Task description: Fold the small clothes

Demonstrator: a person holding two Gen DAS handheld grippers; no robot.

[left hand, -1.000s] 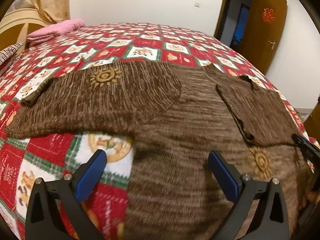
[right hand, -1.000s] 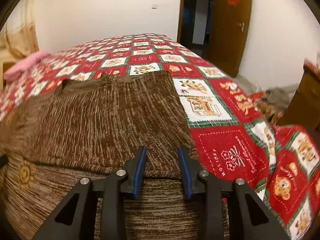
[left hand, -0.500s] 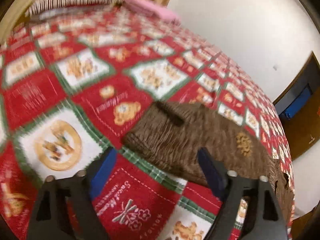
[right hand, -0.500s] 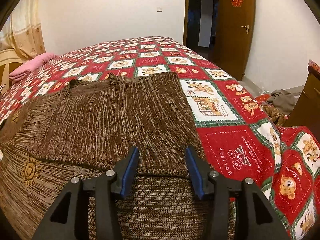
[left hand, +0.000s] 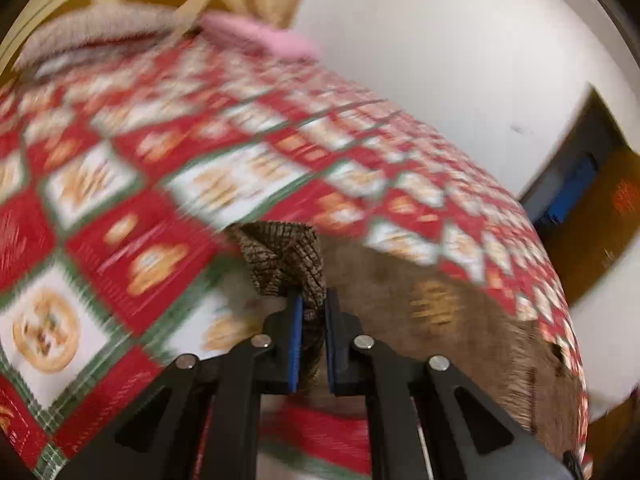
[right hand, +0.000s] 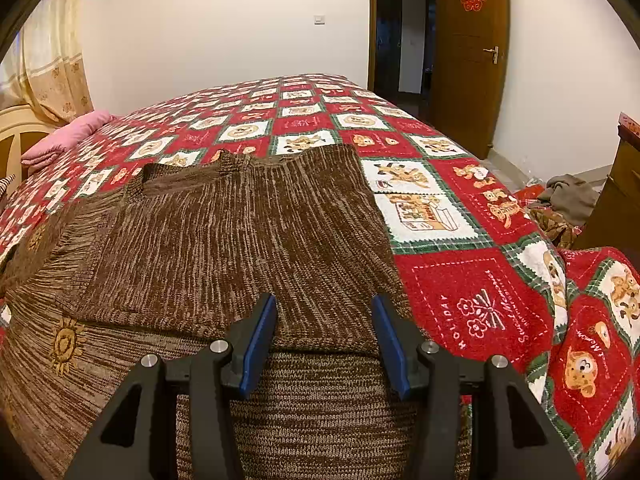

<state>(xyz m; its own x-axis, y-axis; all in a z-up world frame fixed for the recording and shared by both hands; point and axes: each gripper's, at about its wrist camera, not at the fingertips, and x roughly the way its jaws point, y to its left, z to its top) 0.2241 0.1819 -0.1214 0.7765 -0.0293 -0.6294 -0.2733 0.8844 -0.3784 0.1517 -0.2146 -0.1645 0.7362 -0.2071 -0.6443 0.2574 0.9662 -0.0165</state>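
Left wrist view, blurred: left gripper (left hand: pixel 311 332) at lower centre, jaws pinched narrow on a bunched cuff of the brown sweater (left hand: pixel 286 258), lifted over the red checked bedspread (left hand: pixel 120 208). Pink pillow (left hand: pixel 260 38) at upper left. Right wrist view: right gripper (right hand: pixel 323 338) at bottom centre, jaws wide apart, gripping nothing, over sweater (right hand: pixel 224 248) spread flat across left and centre. Wooden door (right hand: pixel 468 60) at upper right.
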